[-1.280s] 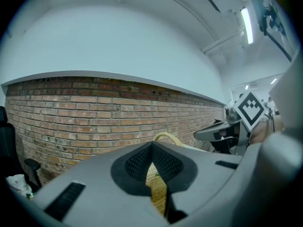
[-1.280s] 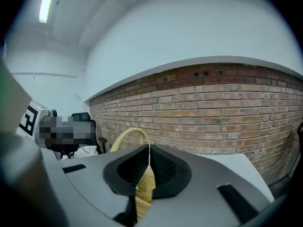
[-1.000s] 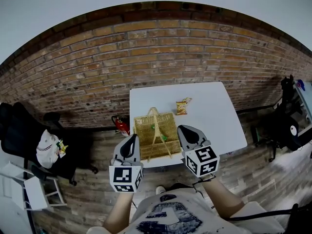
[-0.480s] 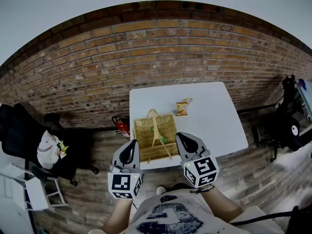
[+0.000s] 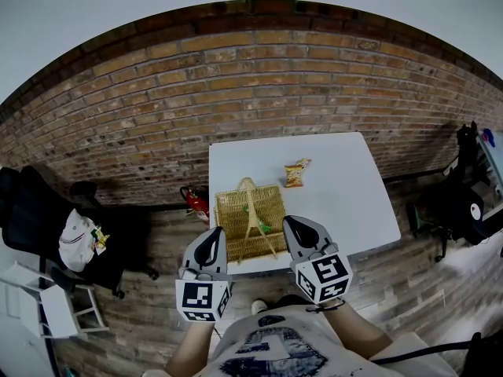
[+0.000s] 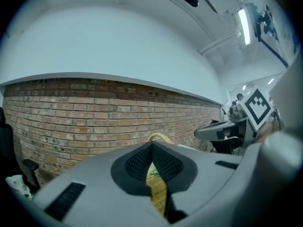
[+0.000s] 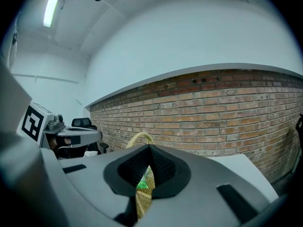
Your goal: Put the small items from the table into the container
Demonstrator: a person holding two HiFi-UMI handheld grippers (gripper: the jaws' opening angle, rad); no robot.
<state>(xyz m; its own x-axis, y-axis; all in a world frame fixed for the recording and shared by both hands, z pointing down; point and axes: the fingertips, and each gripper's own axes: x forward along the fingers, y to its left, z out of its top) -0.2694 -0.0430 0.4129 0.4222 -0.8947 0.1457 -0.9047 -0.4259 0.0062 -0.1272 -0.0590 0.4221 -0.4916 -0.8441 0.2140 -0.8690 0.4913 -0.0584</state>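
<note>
A wicker basket point(image 5: 236, 210) with a hoop handle stands on the near left part of the white table point(image 5: 346, 203). Small green items point(image 5: 263, 225) lie in it. A yellow snack packet point(image 5: 294, 173) lies on the table beyond the basket, to its right. My left gripper point(image 5: 211, 240) hovers at the basket's near left corner, jaws shut with nothing in them. My right gripper point(image 5: 295, 228) hovers at the near right corner, also shut and empty. In the left gripper view the left gripper point(image 6: 152, 145) points at the basket point(image 6: 158, 193). The right gripper point(image 7: 149, 148) likewise faces the basket point(image 7: 141, 201).
A brick wall point(image 5: 236, 85) runs behind the table. A red extinguisher point(image 5: 196, 201) sits on the floor by the table's left leg. A black chair point(image 5: 39, 210) with a white bag stands far left, and dark equipment point(image 5: 460, 203) far right.
Both grippers have drifted a little toward the person's body in the head view. The basket and the packet have not moved.
</note>
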